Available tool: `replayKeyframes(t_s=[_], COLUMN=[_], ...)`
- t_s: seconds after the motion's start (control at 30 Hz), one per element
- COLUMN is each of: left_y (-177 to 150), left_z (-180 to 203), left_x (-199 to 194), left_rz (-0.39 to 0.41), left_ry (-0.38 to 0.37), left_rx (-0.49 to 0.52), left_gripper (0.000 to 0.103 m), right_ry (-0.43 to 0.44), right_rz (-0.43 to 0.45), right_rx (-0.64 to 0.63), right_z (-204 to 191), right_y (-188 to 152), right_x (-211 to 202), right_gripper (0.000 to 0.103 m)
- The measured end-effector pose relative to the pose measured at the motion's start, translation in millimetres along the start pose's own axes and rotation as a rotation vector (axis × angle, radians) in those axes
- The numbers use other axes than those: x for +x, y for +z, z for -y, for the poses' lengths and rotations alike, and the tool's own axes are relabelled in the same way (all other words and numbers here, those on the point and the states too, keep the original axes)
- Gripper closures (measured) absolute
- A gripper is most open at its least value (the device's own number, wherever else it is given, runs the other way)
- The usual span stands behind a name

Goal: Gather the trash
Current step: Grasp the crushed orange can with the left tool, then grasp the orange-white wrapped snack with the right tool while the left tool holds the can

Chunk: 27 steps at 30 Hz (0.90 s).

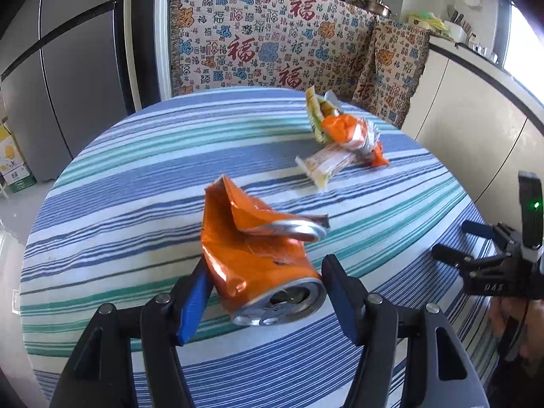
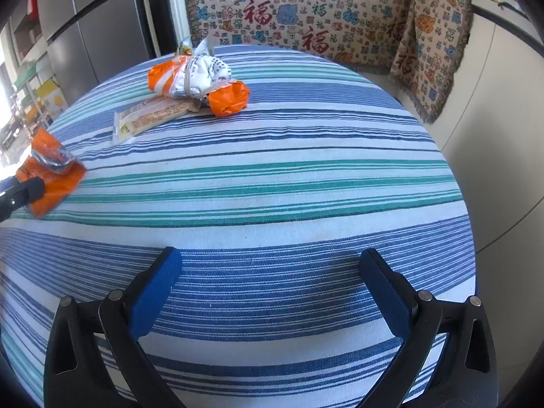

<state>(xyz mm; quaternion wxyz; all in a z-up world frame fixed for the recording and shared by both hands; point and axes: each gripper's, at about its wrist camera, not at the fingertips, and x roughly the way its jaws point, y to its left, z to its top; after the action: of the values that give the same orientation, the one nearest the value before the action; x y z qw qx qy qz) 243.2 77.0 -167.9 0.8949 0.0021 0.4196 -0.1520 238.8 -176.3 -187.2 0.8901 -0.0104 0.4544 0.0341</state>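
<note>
Only leftward: crushed can's point(image 1: 258, 265) open mouth.

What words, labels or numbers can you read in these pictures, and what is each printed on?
"福": woven many times into the blanket.
"DAS", roughly: on the right gripper, faint.
Long wrapper: small print, unreadable.
White wrapper: print blurred.
Carton: label unreadable.
Can: no legible text.

We see a round table point(image 1: 136, 156) w/ blue-green striped cloth; patterned throw point(image 1: 265, 37) over a bench behind; grey fridge point(image 1: 68, 68) upper left; white counter point(image 1: 476, 95) at right, bright window light.
</note>
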Motion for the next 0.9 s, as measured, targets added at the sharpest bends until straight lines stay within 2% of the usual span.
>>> replayKeyframes(t_s=[0.17, 0.33, 0.43, 0.63, 0.8, 0.9], left_y=[-4.1, -2.5, -1.8, -1.7, -1.1, -1.0], left_z=[2.1, 10.8, 10.8, 9.7, 10.2, 9.8], left_x=[15.7, 21.3, 23.2, 23.4, 23.7, 23.6], left_rz=[-0.037, -0.048, -0.053, -0.055, -0.055, -0.055], left_ry=[0.051, 0.114, 0.122, 0.123, 0.123, 0.123], left_rx=[-0.011, 0.032, 0.027, 0.026, 0.023, 0.023], left_gripper=[0.031, 0.028, 0.022, 0.021, 0.020, 0.020], right_ry=[0.000, 0.000, 0.000, 0.011, 0.099, 0.145], right_rz=[0.000, 0.000, -0.001, -0.002, -0.037, 0.001], right_rx=[0.000, 0.000, 0.000, -0.014, -0.140, -0.207], right_z=[0.3, 0.0, 0.5, -1.5, -6.0, -12.0], right_y=[0.0, 0.1, 0.4, 0.4, 28.0, 59.4], right_x=[-0.1, -0.3, -0.2, -1.3, 12.1, 19.0], right_gripper=[0.000, 0.001, 0.000, 0.000, 0.002, 0.002])
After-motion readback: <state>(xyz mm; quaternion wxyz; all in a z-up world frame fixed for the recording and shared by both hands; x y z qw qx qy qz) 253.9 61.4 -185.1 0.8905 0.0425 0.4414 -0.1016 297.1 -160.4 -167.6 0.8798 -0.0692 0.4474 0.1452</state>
